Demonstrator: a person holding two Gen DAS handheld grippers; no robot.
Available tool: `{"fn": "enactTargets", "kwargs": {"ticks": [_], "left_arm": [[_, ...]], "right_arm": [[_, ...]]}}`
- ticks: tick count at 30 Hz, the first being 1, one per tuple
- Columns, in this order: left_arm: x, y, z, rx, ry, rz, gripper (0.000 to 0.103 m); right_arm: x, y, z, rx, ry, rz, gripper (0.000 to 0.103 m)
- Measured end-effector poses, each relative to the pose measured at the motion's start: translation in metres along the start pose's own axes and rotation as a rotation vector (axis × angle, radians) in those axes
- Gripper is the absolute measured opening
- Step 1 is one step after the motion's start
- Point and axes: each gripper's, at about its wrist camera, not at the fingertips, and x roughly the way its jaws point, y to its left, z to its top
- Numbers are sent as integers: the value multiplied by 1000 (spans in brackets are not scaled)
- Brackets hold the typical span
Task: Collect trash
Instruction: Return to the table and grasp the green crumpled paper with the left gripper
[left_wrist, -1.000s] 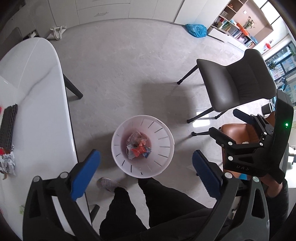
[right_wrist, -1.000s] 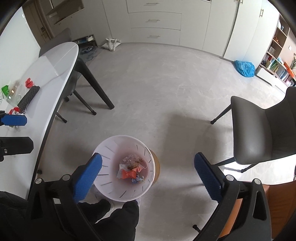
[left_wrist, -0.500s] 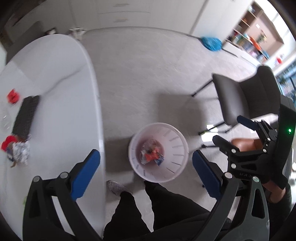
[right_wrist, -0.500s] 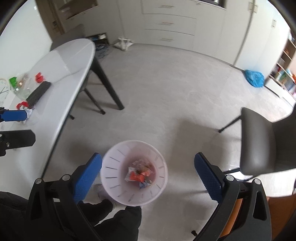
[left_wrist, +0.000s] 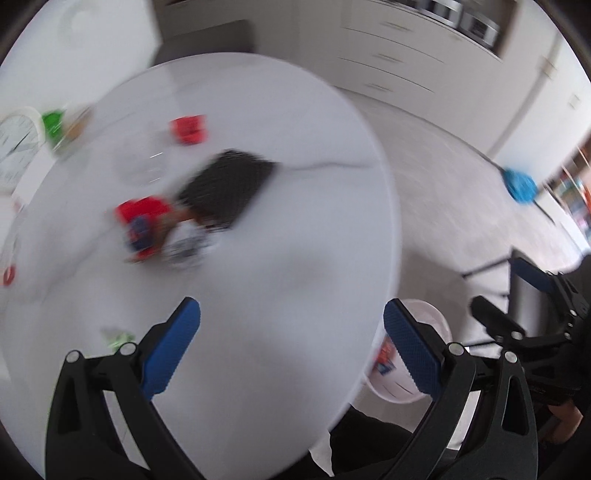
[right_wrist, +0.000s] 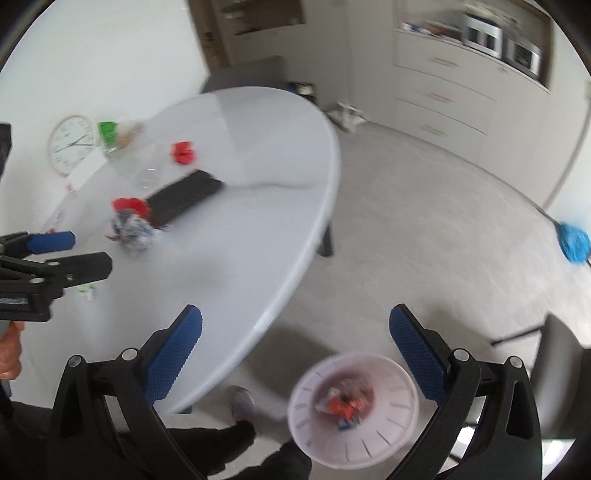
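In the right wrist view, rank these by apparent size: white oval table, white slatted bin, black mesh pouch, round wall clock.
1. White oval table
2. White slatted bin, though it sits nearer the camera
3. Black mesh pouch
4. Round wall clock, close to the pouch; blur makes that order unsure

Both wrist views high, angled down; share white table (left_wrist: 288, 229) (right_wrist: 258, 206), bin (right_wrist: 354, 410) (left_wrist: 432, 325)

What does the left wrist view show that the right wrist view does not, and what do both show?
Only the left wrist view shows the right tool from outside and a small red thing at the table's edge. Only the right wrist view shows the whole bin, a shoe and the left tool from outside. Both share the table, black mat, crumpled wrapper, clock and blue bag.
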Motion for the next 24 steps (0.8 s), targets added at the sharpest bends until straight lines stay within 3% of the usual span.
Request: {"fn": "enactTargets", "kwargs": {"ticks": [5,9,12,18,24], "left_arm": [[7,70,-13,-152,11,72,95],[17,111,-27,-207,22,136,95],[27,142,-40,-254,40,143,95],[48,172,-59,-288,49,151,95],[73,180,-65,-260,64,161,94]], "right_arm": [[14,42,20,-59,-6,64,101],[26,72,29,-97,11,110,101],[34,90,31,-126,27,128,101],[46,118,36,-153,52,156,101],[57,132,39,-159,74,164,101]]}}
